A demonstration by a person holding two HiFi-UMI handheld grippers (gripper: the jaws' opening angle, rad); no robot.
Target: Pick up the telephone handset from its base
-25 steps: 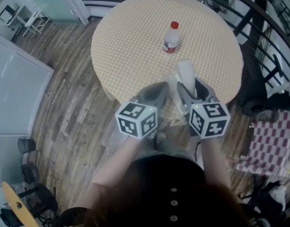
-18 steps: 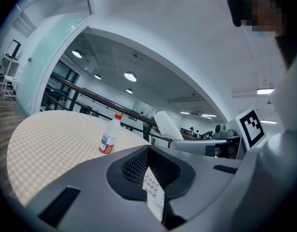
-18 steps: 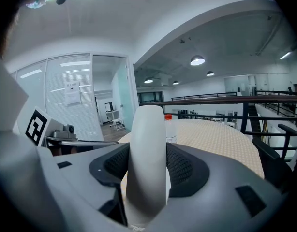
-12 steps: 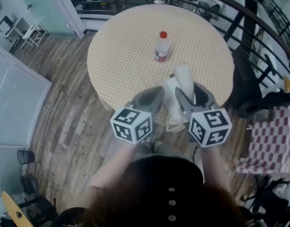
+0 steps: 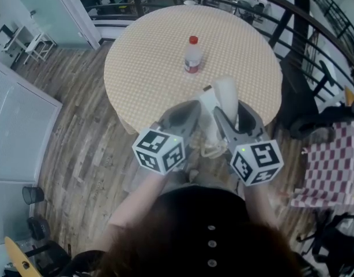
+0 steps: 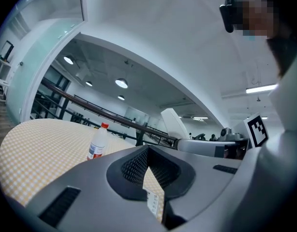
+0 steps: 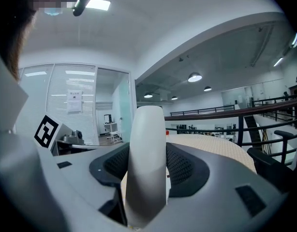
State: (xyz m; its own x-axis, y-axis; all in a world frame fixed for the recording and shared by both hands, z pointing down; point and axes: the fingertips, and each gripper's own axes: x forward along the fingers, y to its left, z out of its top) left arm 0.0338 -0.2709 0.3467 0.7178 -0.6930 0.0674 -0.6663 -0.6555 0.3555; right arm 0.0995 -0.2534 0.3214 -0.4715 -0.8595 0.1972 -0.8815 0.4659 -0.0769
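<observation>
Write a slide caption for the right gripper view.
Right tongs grip the white telephone handset upright, with the checked table behind.

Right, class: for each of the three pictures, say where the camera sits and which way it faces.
Head view: on the person's head, facing steeply down at the table and bottle; forearms, left gripper and right gripper show.
Left gripper view: rides the left gripper, facing across the table past its own shut jaws.
Right gripper view: rides the right gripper, facing along its jaws, clamped on the handset.
Shared: head and left gripper views both show the bottle.
</observation>
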